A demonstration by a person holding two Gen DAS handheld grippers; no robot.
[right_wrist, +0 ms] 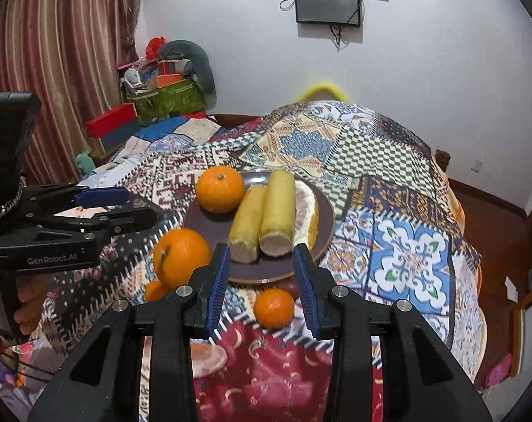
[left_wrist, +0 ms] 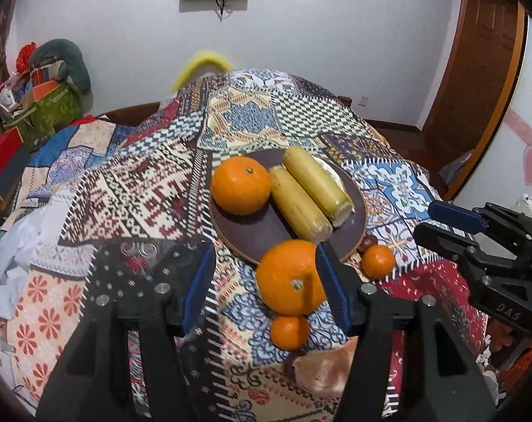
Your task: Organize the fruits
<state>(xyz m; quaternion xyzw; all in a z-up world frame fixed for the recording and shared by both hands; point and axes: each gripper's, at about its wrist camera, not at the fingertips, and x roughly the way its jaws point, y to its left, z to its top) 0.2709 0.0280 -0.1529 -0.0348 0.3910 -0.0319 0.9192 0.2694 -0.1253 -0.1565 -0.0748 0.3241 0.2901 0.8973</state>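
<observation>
Jaws both wide apart, gripping nothing. Left gripper (left_wrist: 266, 281) straddles big orange (left_wrist: 290, 277) lying off plate (left_wrist: 357, 225) on counter cloth; right gripper (right_wrist: 262, 281) frames small orange (right_wrist: 273, 307). Next, prob.: close left, lift onto plate w/o nudging corn (left_wrist: 297, 207).

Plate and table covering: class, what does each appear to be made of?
Plate: probably glazed ceramic, though wood is possible; dark brown, smooth, with a faint sheen along its rim. Table covering: printed woven fabric, matte; it drapes and creases over the edge.
</observation>
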